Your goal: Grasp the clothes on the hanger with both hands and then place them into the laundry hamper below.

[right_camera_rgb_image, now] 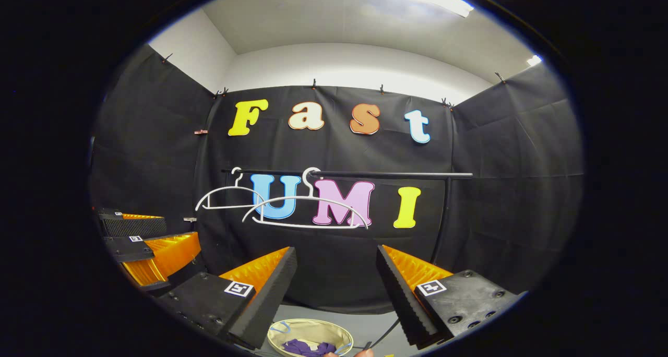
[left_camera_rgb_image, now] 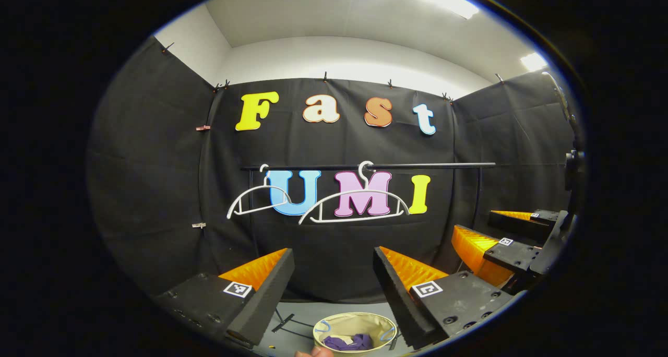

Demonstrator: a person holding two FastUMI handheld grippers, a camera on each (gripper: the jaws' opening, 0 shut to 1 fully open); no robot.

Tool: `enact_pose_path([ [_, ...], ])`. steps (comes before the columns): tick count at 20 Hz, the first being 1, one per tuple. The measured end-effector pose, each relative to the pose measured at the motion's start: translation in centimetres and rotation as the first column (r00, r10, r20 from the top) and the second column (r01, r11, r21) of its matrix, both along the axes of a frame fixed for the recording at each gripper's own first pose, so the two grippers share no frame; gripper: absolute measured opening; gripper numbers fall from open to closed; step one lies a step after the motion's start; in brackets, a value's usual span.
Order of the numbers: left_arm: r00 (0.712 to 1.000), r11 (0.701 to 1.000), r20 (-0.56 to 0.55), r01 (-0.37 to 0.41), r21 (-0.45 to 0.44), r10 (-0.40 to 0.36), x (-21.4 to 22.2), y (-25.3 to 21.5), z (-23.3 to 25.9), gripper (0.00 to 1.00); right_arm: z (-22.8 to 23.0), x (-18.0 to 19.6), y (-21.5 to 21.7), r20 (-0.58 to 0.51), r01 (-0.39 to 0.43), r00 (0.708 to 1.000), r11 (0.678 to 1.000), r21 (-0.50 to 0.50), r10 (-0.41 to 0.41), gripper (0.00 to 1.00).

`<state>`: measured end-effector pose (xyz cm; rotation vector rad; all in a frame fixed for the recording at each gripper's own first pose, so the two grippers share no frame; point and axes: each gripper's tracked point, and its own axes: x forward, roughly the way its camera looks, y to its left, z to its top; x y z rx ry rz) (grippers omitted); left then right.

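Note:
Two bare white hangers (left_camera_rgb_image: 360, 192) (right_camera_rgb_image: 305, 211) hang from a black rail (left_camera_rgb_image: 433, 165) (right_camera_rgb_image: 407, 175) on the back wall. Below stands a round beige laundry hamper (left_camera_rgb_image: 355, 315) (right_camera_rgb_image: 313, 321) holding a crumpled purple garment (left_camera_rgb_image: 348, 342) (right_camera_rgb_image: 307, 347). My left gripper (left_camera_rgb_image: 331, 252) is open, held above the hamper with nothing between its fingers. My right gripper (right_camera_rgb_image: 335, 250) is open too and holds nothing. In the left gripper view the right gripper (left_camera_rgb_image: 475, 221) appears at the far right; in the right gripper view the left gripper (right_camera_rgb_image: 180, 226) appears at the far left.
The rail's thin black stand has a post on the right (right_camera_rgb_image: 443, 216) and feet on the grey floor (left_camera_rgb_image: 292, 320) beside the hamper. Black cloth walls close the booth on three sides. Part of a hand (left_camera_rgb_image: 313, 352) shows at the bottom edge.

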<state>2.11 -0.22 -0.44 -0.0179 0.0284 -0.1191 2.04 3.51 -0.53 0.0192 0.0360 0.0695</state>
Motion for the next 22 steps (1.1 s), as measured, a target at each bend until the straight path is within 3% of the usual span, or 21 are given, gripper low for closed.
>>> enact_pose_path([
  [22,0.997,0.997,0.046,-0.065,0.035,0.064,1.5,1.4,1.3,0.95,0.4,1.1,0.4,-0.009,-0.01,1.0,0.999,0.038,0.01,0.97],
])
